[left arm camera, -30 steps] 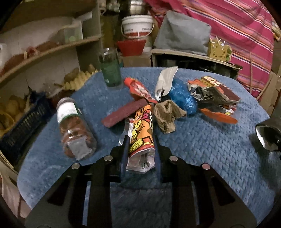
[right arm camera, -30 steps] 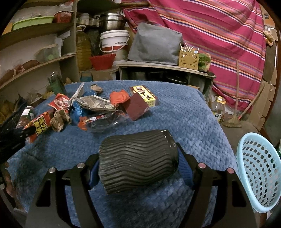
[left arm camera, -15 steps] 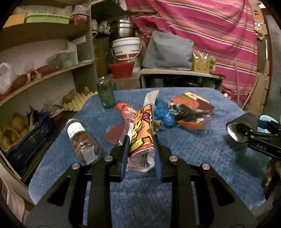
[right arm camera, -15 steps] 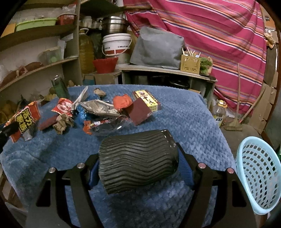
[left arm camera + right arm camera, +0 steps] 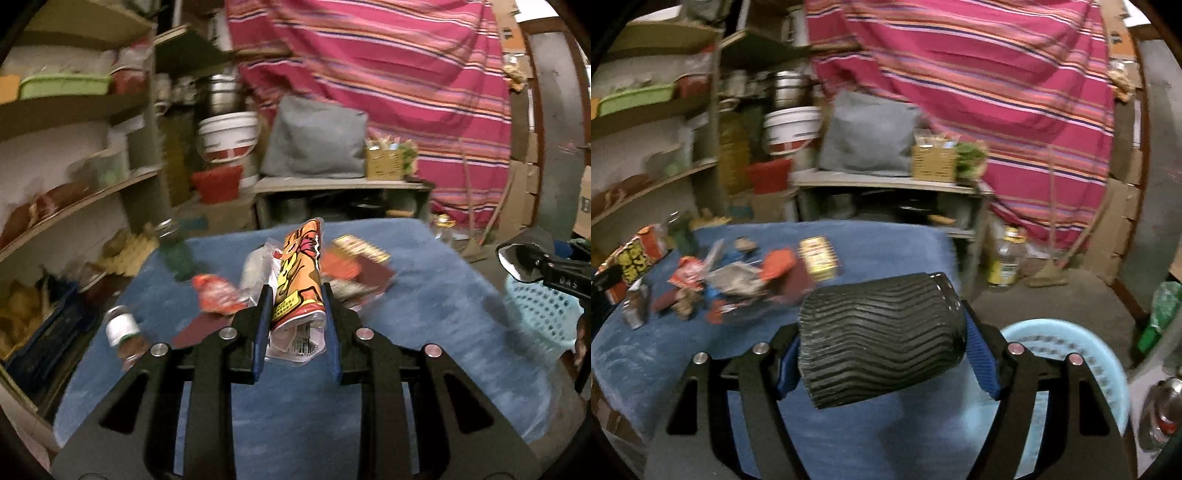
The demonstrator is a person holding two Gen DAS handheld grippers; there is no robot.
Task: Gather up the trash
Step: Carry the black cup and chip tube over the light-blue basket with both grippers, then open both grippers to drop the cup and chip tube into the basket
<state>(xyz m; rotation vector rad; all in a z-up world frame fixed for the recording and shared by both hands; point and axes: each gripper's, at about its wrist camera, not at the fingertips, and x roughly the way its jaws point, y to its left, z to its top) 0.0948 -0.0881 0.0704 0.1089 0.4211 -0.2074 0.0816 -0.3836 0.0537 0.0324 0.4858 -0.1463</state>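
Note:
My left gripper (image 5: pixel 296 306) is shut on an orange and yellow snack wrapper (image 5: pixel 300 280), held upright above the blue table cover (image 5: pixel 424 332). My right gripper (image 5: pixel 882 328) is shut on a black ribbed paper cup (image 5: pixel 879 332) lying sideways between its blue pads. In the left wrist view the same cup (image 5: pixel 517 254) shows at the far right edge, over a light blue basket (image 5: pixel 535 310). That basket (image 5: pixel 1071 354) sits low, just right of my right gripper. A pile of wrappers and a small box (image 5: pixel 746 280) lies on the table's left half.
A jar with a white lid (image 5: pixel 122 332) lies on the table's left edge, a green bottle (image 5: pixel 173 247) stands behind it. Shelves (image 5: pixel 74 155) line the left wall. A striped cloth (image 5: pixel 979 92) hangs behind. A bottle (image 5: pixel 1004 258) stands on the floor to the right.
Both grippers have risen and swung rightward with their loads. The wrapper has come up off the table, and the basket now sits close under the right gripper.

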